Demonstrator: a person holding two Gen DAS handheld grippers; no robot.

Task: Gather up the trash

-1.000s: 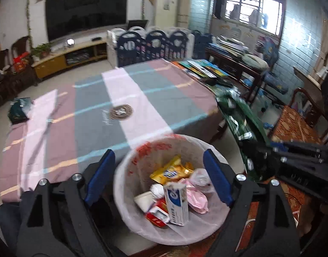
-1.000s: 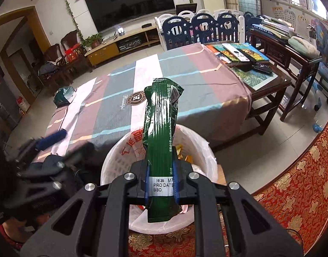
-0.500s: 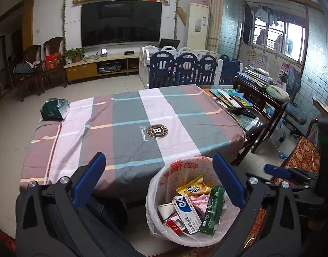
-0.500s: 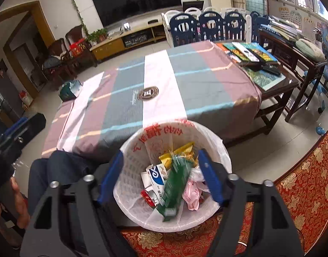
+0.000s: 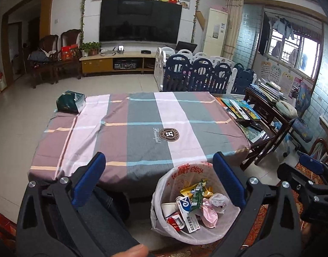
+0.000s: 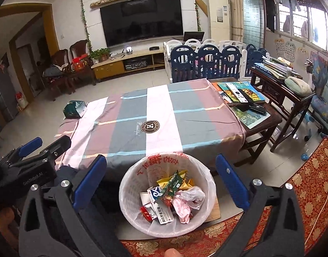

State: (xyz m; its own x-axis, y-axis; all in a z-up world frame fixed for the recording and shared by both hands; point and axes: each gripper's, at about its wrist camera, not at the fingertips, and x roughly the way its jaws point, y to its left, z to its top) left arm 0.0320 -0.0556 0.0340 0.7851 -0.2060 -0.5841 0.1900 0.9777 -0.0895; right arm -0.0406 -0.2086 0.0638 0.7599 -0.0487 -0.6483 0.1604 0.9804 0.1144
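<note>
A white lined trash bin (image 6: 131, 184) stands on the floor at the table's near edge, holding several wrappers and boxes with a green wrapper (image 6: 172, 183) on top. It also shows in the left wrist view (image 5: 164, 194), with the green wrapper (image 5: 197, 196) inside. My right gripper (image 6: 160, 171) is open and empty above the bin. My left gripper (image 5: 158, 171) is open and empty, left of the bin. A green tissue pack (image 5: 70, 101) lies on the table's far left corner.
A striped cloth covers the table (image 5: 142, 128). Books and remotes (image 6: 238, 94) lie on its right end. A dark side table (image 6: 281, 85) stands right. A red patterned rug (image 6: 309, 182) lies under the bin's right side. A playpen fence (image 5: 198, 77) stands behind.
My right gripper opened and dropped the green wrapper into the bin. Both grippers rose and pulled back, so the bin now looks smaller and lower.
</note>
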